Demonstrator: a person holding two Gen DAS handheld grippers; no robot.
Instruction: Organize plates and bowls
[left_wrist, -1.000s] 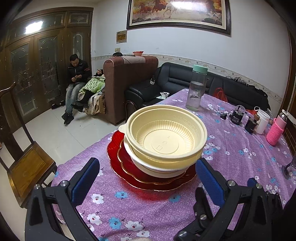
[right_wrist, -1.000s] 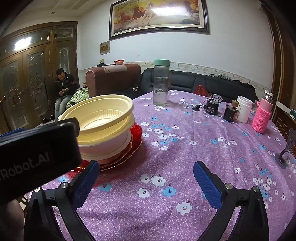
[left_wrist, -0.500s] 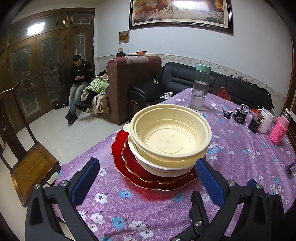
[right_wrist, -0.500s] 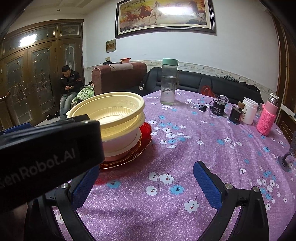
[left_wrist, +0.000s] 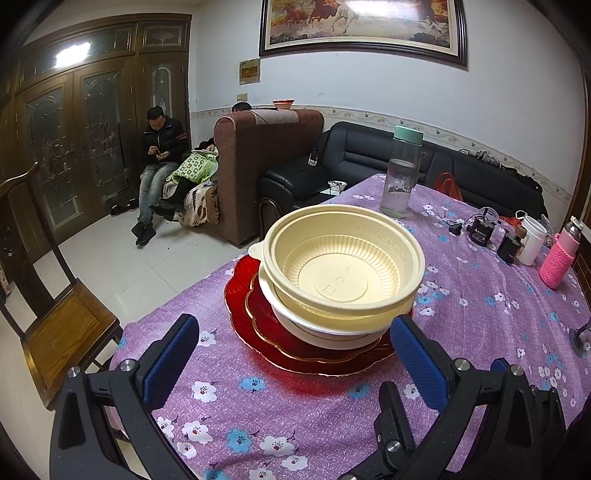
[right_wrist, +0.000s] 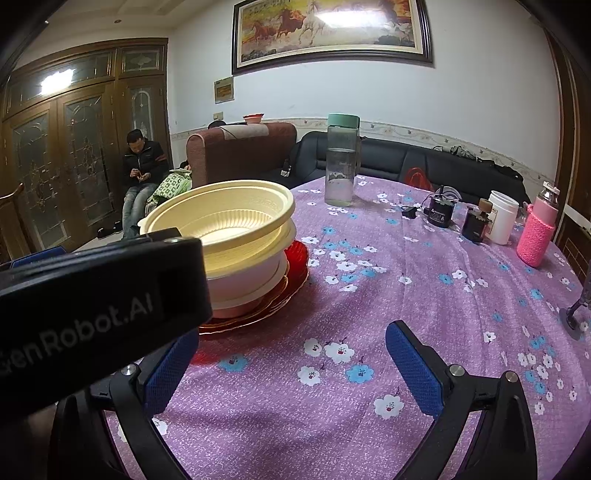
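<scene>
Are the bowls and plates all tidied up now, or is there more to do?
It looks mostly done. The cream bowls sit nested on a white bowl, on top of the red plates, making one pile on the purple tablecloth. Nothing is in hand: the left gripper and right gripper both have their jaws open and empty. No loose bowl or plate shows on the table.

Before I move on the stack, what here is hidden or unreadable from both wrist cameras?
- Plate count: left wrist view, the bowls cover the red plates; only rims show.
- Bowl stack's near left side: right wrist view, hidden behind the left tongs' black body.
- Bowl rim lettering: left wrist view, too small to read.
- Table's near edge: both views, hidden behind the tongs.
</scene>
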